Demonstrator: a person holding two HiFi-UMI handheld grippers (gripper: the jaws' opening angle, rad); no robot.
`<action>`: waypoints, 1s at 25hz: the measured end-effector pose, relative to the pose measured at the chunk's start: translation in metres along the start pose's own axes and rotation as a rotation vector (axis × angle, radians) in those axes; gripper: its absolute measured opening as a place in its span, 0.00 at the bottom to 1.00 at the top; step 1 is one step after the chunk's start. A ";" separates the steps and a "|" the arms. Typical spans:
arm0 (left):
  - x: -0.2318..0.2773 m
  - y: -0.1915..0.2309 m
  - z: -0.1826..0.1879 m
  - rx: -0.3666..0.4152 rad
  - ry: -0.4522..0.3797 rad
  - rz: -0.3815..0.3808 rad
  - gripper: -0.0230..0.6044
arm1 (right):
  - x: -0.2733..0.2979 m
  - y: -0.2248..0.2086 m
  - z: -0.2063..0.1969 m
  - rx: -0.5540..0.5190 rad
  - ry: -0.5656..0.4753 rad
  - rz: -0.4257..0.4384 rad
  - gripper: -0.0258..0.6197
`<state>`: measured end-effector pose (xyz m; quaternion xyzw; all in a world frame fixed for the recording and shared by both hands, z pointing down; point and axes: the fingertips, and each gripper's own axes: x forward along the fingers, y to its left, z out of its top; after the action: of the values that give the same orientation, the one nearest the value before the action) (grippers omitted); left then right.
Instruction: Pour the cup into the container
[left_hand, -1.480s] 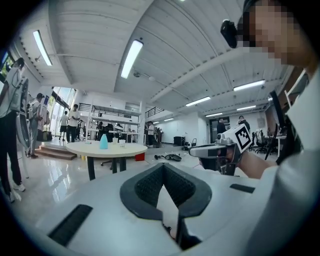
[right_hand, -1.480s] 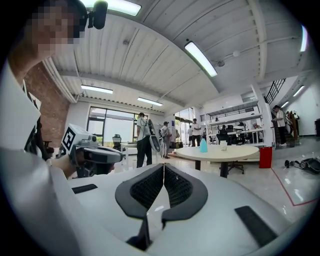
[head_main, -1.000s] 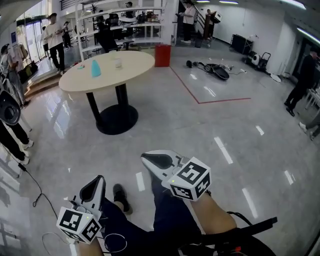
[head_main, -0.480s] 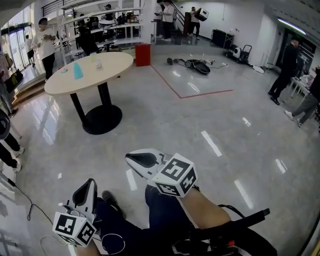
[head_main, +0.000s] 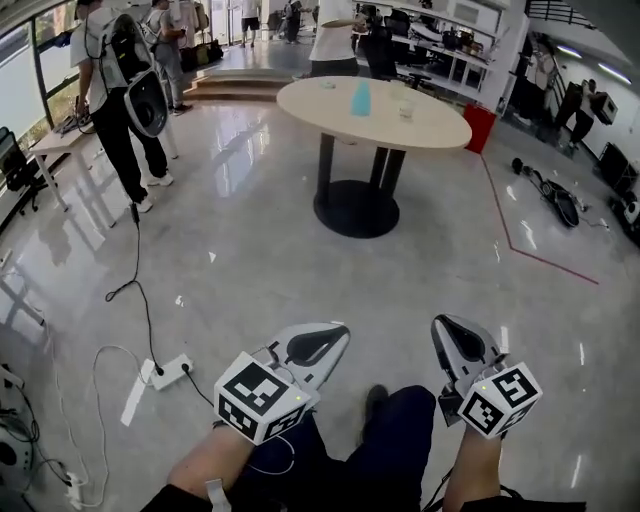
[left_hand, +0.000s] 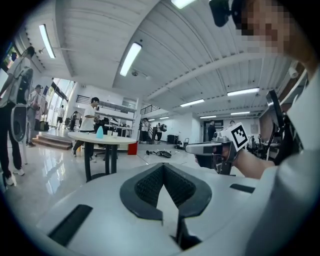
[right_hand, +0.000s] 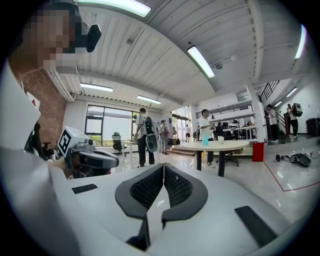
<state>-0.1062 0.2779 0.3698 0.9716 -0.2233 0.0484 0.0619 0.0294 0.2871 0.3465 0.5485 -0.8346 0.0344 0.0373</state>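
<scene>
Left gripper (head_main: 326, 338): jaws pressed together at the tips, nothing between them; held low over the wearer's lap, pointing roughly level.
Right gripper (head_main: 450, 331): jaws likewise closed and empty; beside the left one, apart from it, with the wearer's dark trousers (head_main: 395, 445) between them.
Floor (head_main: 250, 250): glossy grey under both grippers, with a red taped line (head_main: 520, 245) to the right and a white power strip (head_main: 170, 371) with cables to the left.
Round table (head_main: 440, 125): pale top on a black pedestal, well ahead of both grippers.
Task items: a blue vessel (head_main: 360, 97) and a small clear vessel (head_main: 405, 108) stood upright near each other on the tabletop; which was the cup and which the container could not be told.
Beyond: a red bin (head_main: 482, 125) was behind the table and a standing person (head_main: 120, 95) was at the far left.
</scene>
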 end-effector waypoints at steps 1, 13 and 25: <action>0.001 0.003 0.001 0.005 0.007 -0.006 0.04 | 0.002 0.000 0.001 0.004 -0.007 -0.006 0.05; -0.050 -0.037 -0.015 0.029 0.022 -0.066 0.04 | -0.043 0.049 -0.016 0.032 -0.012 -0.083 0.05; -0.139 -0.066 -0.009 0.053 -0.019 -0.040 0.04 | -0.098 0.130 -0.001 0.020 -0.071 -0.134 0.05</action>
<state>-0.2022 0.3970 0.3549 0.9776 -0.2029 0.0436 0.0349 -0.0514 0.4288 0.3354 0.6042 -0.7966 0.0205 0.0043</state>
